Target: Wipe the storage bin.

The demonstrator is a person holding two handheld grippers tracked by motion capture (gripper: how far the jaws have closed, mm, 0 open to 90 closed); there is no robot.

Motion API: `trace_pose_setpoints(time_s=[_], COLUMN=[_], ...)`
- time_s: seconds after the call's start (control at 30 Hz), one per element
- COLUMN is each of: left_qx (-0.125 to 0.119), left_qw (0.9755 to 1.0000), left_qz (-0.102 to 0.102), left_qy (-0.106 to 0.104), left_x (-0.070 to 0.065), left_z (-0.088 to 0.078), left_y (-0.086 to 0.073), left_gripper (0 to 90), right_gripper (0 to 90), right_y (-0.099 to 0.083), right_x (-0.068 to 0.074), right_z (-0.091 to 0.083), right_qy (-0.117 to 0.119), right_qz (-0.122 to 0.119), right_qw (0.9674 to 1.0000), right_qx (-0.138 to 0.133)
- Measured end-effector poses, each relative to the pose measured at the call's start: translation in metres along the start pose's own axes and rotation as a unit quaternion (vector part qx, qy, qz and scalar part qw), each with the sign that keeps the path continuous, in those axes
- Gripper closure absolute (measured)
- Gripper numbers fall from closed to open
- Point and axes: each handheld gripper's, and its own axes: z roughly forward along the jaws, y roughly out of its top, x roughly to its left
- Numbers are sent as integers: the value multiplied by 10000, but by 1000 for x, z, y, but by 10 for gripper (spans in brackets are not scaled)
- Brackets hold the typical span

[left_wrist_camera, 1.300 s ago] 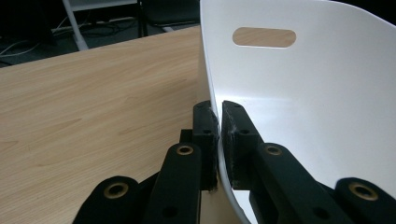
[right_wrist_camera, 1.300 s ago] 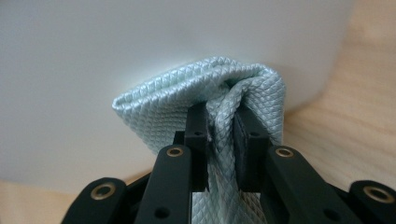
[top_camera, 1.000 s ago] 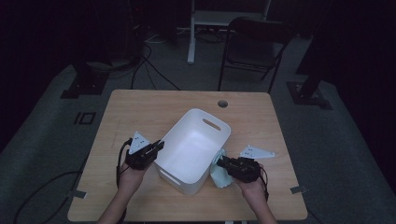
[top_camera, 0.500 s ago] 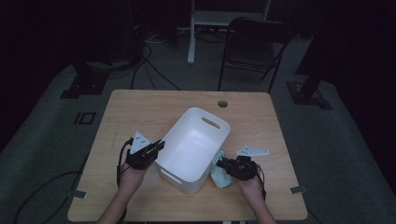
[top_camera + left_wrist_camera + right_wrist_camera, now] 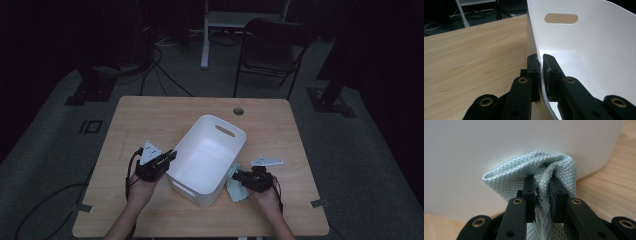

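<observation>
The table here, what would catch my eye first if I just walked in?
Most striking is the white tub standing mid-table, tilted up on one side, its rim pinched by the left gripper. At its other side the right gripper clamps a bunched pale blue cloth against the tub's outer wall. Around the lit wooden table the room is dark, with a chair behind.

We lowered our right tongs (image 5: 239,177) toward the light wooden desk (image 5: 150,120), carrying the pinched pale-green quilted cloth (image 5: 235,187) down with them beside the outer wall of the white plastic tub (image 5: 210,150).
</observation>
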Motion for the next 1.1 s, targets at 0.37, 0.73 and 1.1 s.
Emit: trace_pose_setpoints(time_s=[0.37, 0.73, 1.1], left_qx=[-18, -16, -34], left_qw=[9999, 10000, 10000], left_qz=[-22, 8, 10], left_qy=[132, 92, -3], left_x=[-2, -1, 0], left_z=[0, 0, 1], left_y=[0, 0, 0], left_gripper=[846, 848, 840], right_gripper=[778, 778, 778], right_y=[-2, 20, 13], right_x=[-2, 37, 29], right_z=[7, -38, -25], right_qy=[-81, 459, 299], right_qz=[56, -303, -237], right_qw=[9997, 9968, 9983], right_qx=[221, -579, -430])
